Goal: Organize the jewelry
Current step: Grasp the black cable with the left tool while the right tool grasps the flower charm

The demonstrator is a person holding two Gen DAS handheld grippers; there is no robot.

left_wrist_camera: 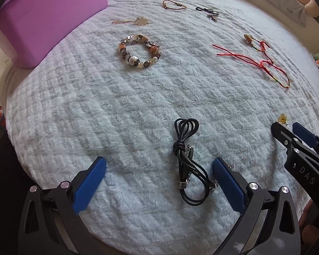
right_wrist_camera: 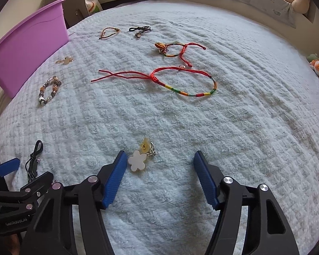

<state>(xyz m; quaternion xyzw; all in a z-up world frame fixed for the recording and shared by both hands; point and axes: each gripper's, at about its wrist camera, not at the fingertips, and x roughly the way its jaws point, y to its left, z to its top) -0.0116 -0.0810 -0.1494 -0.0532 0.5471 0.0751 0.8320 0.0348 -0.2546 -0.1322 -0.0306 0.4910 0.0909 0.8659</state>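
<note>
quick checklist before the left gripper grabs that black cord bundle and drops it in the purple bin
1. Left gripper open: ok, blue pads spread wide.
2. Knotted black cord bundle between the pads: ok, though nearer the right-side pad.
3. Cord clear of other jewelry: ok, the beaded bracelet lies far off.
4. Right gripper out of the way: ok, open over the white flower charm.
5. Purple plastic bin free inside: cannot tell, interior hidden.

Fluffy blanket (right_wrist_camera: 223,138), plush toys (right_wrist_camera: 318,65).
</note>
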